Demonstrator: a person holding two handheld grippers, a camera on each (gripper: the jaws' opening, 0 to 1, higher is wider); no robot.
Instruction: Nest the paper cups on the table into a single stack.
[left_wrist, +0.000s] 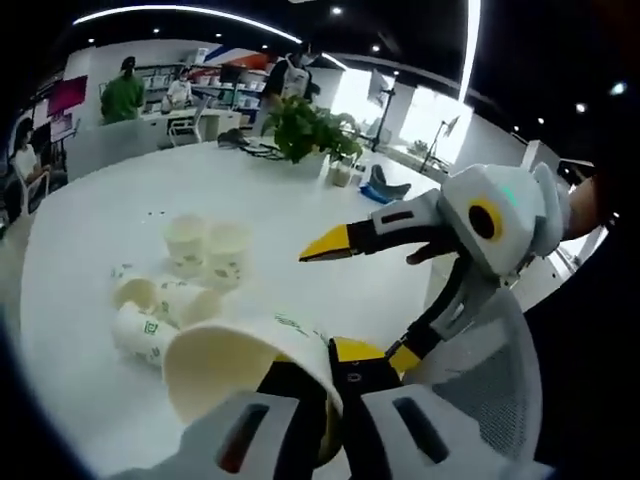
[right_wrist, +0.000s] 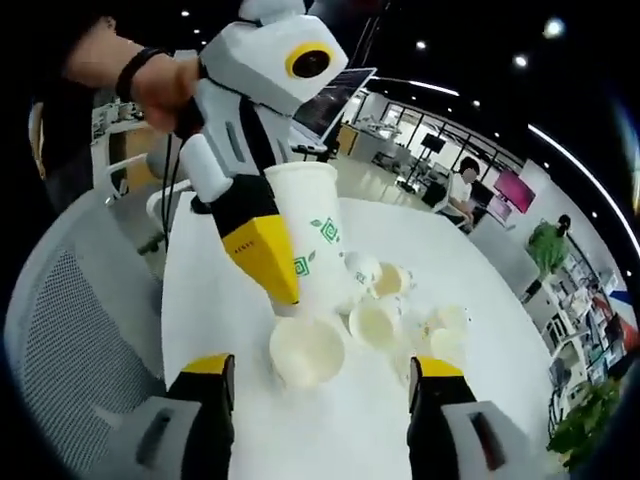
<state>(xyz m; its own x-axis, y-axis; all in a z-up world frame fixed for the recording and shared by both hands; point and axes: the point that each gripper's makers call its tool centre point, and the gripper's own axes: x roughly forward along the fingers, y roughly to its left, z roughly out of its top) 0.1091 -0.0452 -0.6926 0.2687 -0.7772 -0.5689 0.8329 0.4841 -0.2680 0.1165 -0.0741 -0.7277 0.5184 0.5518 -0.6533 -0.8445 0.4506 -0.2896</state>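
Right up close, my left claw (left_wrist: 325, 400) is clamped on a paper cup (left_wrist: 245, 365) — right claw (right_wrist: 320, 385) spread apart over loose cups (right_wrist: 375, 320) on the white counter (right_wrist: 220, 270).

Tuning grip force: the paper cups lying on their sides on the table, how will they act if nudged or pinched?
Likely light and thin-walled: the tipped cups look like empty paper, so a hard pinch may crush them. Lying on the smooth white table, they would probably roll in an arc. The held cup seems to keep its shape in the left gripper.

Open-plan office, desks (left_wrist: 175, 120), shelves (left_wrist: 215, 85), mesh chair (right_wrist: 70, 320)
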